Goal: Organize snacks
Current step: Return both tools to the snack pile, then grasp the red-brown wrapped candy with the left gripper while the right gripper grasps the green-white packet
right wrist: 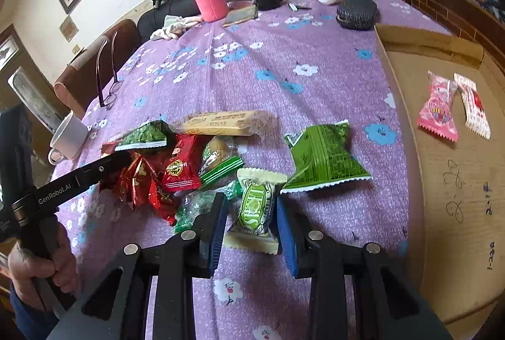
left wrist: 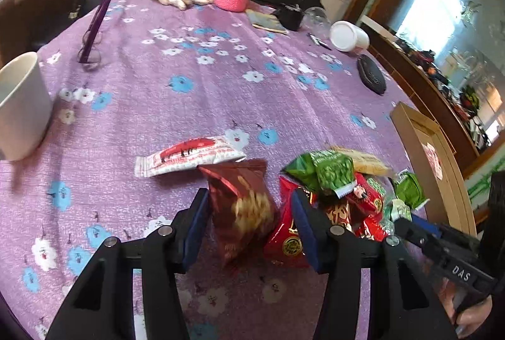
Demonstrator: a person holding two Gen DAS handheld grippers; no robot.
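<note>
a: snacks (right wrist: 189,163) lie heaped on the purple flowered tablecloth (right wrist: 284,56), two claws poised over them, a cardboard box (right wrist: 457,182) waiting at the table's right edge.

b: which step is this?

a: the pick-up, by the look of it. two packets, a pink one (right wrist: 437,114) and a red-and-white one (right wrist: 475,106), are already in the box; the pile is mostly unsorted.

b: the claws?

a: the left claw (left wrist: 249,213) is spread, a dark red crisp packet (left wrist: 243,201) between its blue pads; one pad seems to touch the foil, the other stands apart, so no grip yet. the right claw (right wrist: 252,220) is also spread, either side of a pale green-and-cream sweet (right wrist: 255,210) lying flat, not pinched.

b: and next?

a: likely each must close on its packet, lift clear of the neighbours, and carry it to the box.

b: how do the snacks look?

a: crinkly, glossy foil: red and green small bags, a long cream bar (right wrist: 227,122), a loose green bag (right wrist: 322,157) beside the heap. a red-and-white stick packet (left wrist: 189,160) lies just beyond the crisp packet. light and slippery, probably.
</note>
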